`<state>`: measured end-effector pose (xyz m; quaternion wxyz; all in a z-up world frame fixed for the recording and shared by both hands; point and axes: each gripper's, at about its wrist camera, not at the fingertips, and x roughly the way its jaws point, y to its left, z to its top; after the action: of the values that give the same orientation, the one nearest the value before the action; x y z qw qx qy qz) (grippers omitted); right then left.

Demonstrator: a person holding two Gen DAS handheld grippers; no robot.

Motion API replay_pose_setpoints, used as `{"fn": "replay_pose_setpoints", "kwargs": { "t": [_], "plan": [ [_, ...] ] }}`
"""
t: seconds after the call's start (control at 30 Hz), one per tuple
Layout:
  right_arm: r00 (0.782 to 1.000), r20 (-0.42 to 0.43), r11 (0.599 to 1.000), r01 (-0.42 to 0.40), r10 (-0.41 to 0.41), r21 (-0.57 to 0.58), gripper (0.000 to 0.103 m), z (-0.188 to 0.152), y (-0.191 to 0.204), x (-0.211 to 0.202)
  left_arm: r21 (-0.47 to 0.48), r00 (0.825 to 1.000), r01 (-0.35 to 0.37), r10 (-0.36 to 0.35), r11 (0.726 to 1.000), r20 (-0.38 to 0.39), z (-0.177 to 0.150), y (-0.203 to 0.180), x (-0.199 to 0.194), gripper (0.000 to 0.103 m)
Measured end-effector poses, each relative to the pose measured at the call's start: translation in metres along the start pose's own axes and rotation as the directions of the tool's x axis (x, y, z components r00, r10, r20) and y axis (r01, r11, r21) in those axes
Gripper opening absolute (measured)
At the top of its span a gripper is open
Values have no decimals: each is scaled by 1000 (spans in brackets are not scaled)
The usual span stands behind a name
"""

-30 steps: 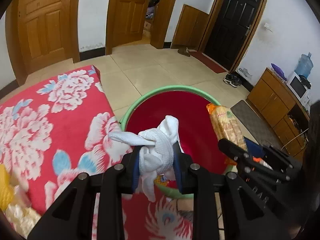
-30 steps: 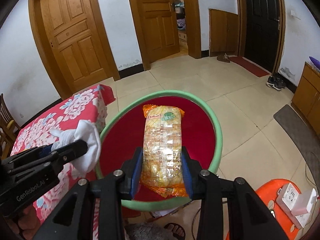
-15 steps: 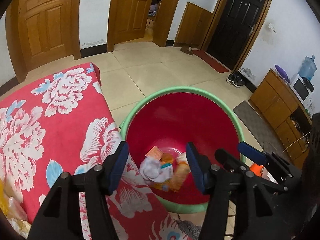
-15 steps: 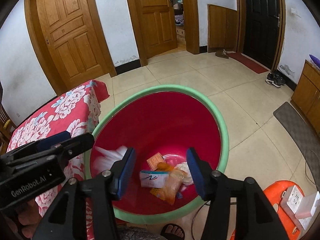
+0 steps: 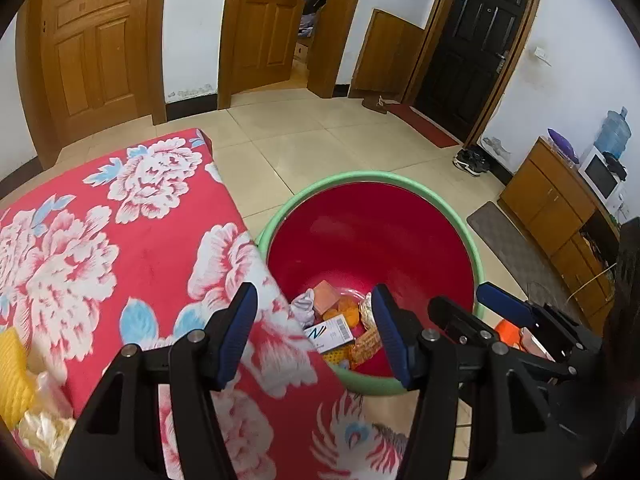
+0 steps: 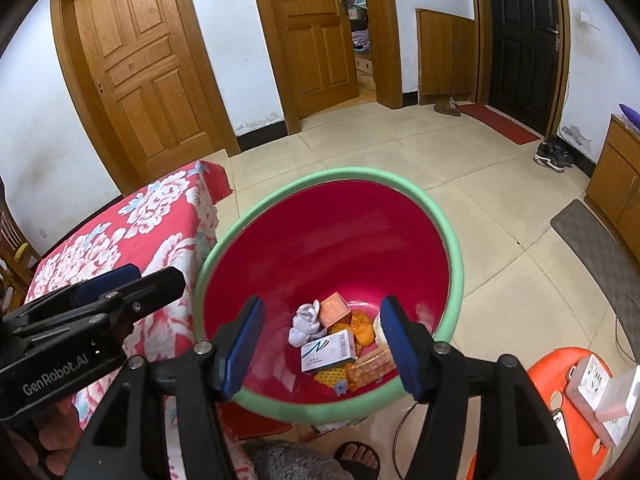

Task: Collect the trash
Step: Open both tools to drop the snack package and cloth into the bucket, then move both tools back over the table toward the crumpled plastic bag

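Note:
A red bin with a green rim point(image 5: 360, 178) point(image 6: 320, 176) stands on the floor beside the table. At its bottom lie a white crumpled cloth point(image 6: 306, 322) point(image 5: 303, 306), an orange snack packet point(image 6: 374, 366), a white and blue box point(image 6: 328, 350) point(image 5: 330, 330) and a pink box point(image 6: 333, 309). My left gripper point(image 5: 314, 332) is open and empty over the table edge and bin. My right gripper point(image 6: 322, 350) is open and empty above the bin; it also shows in the left wrist view point(image 5: 472, 312).
The table has a red floral cloth point(image 5: 120, 240) point(image 6: 132, 232). Yellow and white crumpled scraps point(image 5: 24, 392) lie at its near left corner. An orange stool point(image 6: 560, 400) with white items stands right of the bin. A sandalled foot point(image 6: 356, 456) is below it.
Both grippers opened and dropped the white cloth and the orange packet into the bin. Since half a second ago the left gripper has shifted left over the table edge.

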<state>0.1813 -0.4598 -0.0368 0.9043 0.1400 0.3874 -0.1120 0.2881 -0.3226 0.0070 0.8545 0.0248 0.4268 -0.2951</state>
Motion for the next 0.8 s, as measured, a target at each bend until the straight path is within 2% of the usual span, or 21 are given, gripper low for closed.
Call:
{"fn": "replay_pose_setpoints", "kwargs": {
  "t": [0.27,0.8],
  "plan": [
    [1000,1,999,-30,30,12,67,-15,13,-17,-3,1000,-17,17,1000,-3,-22,11,-27,59],
    [995,18,992,-93,94,-84,67,-42,62,-55,-64,998,-54,57,996,40,-63,50,-86,59]
  ]
}}
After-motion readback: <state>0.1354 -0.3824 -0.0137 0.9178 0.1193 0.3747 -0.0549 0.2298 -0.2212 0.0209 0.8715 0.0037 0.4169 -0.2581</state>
